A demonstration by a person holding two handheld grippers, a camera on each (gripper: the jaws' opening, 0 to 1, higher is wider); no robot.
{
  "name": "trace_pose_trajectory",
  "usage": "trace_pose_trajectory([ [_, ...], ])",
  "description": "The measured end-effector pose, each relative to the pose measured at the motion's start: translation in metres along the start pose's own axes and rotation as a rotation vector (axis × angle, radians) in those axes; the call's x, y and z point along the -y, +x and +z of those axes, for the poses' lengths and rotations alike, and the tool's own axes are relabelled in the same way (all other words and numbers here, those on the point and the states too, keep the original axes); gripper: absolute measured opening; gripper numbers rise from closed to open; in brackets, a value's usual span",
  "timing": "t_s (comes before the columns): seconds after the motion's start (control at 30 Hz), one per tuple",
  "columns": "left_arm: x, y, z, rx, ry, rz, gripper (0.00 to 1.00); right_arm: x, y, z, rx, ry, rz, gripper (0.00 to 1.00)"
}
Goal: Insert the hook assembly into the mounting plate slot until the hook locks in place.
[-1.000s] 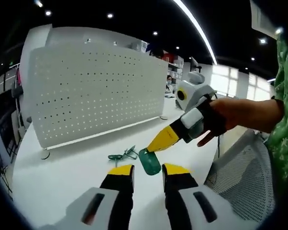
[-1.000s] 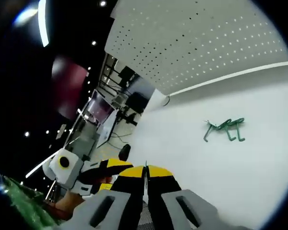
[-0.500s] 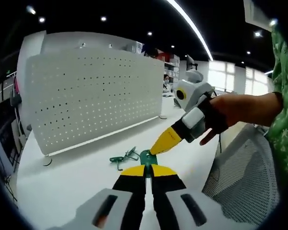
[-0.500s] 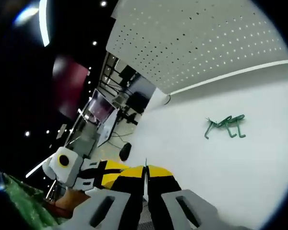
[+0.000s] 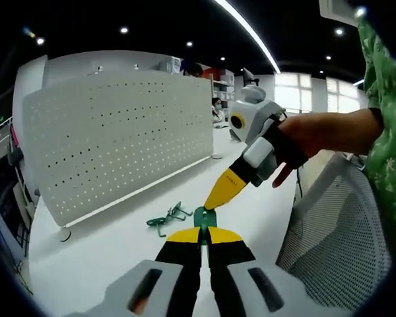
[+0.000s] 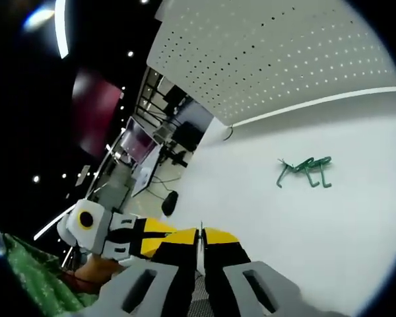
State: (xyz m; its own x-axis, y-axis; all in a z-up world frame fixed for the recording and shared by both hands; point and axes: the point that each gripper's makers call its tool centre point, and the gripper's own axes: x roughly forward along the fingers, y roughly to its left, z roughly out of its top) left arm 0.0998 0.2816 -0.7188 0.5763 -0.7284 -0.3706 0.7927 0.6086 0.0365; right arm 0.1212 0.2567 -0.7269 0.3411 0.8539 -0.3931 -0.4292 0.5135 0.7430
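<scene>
Both grippers, the left gripper point(image 5: 201, 232) and right gripper point(image 5: 209, 205), are pinching a green plate point(image 5: 200, 216) between closed fingers above the worktop point(image 5: 105, 251), hook point(image 5: 166, 217) lying apart; uneven pulling risks twisting it loose.

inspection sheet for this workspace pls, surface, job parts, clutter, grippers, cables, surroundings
surface: white table, a bare stretch around the hooks.
job's things: green plate piece pinched between both grippers above the table; green wire hooks lying loose on the table; white perforated panel upright at the table's far edge.
clutter: nothing seen.
grippers: left gripper shut on the green piece; right gripper reaches in with a person's hand, tips closed on the same piece. The right gripper view shows its fingers pressed together.
cables: a dark loop beside the panel's foot, too small to identify.
surroundings: mesh chair, ceiling lights, desks with monitors.
</scene>
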Motion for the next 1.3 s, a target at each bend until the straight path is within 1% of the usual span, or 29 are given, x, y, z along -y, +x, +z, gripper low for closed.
trace_pose_trajectory([
  [0.07,0.002,0.000,-0.001,-0.005,0.007,-0.005,0.02,0.003,-0.001,0.004,0.008,-0.006,-0.009,0.04],
  [0.2,0.006,0.001,-0.001,-0.006,0.019,-0.024,0.02,0.006,0.002,0.007,-0.012,-0.013,-0.016,0.04],
  [0.37,0.008,0.001,-0.001,-0.007,0.029,-0.033,0.02,0.009,0.005,0.002,-0.056,-0.035,-0.030,0.04],
  [0.63,0.012,0.003,-0.003,-0.021,0.051,-0.051,0.02,0.008,0.003,-0.003,-0.099,-0.028,-0.017,0.01],
  [0.7,0.013,0.003,-0.002,-0.017,0.057,-0.053,0.02,0.004,0.003,-0.009,-0.132,-0.020,-0.001,0.02],
  [0.77,0.014,0.003,-0.002,-0.017,0.055,-0.056,0.02,0.004,0.004,-0.011,-0.135,-0.035,-0.007,0.02],
  [0.83,0.014,0.003,-0.002,-0.019,0.056,-0.056,0.02,0.006,0.003,-0.010,-0.133,-0.032,-0.008,0.00],
  [1.3,0.012,0.003,-0.004,-0.029,0.062,-0.048,0.03,0.004,-0.004,-0.013,-0.130,-0.035,-0.009,0.00],
])
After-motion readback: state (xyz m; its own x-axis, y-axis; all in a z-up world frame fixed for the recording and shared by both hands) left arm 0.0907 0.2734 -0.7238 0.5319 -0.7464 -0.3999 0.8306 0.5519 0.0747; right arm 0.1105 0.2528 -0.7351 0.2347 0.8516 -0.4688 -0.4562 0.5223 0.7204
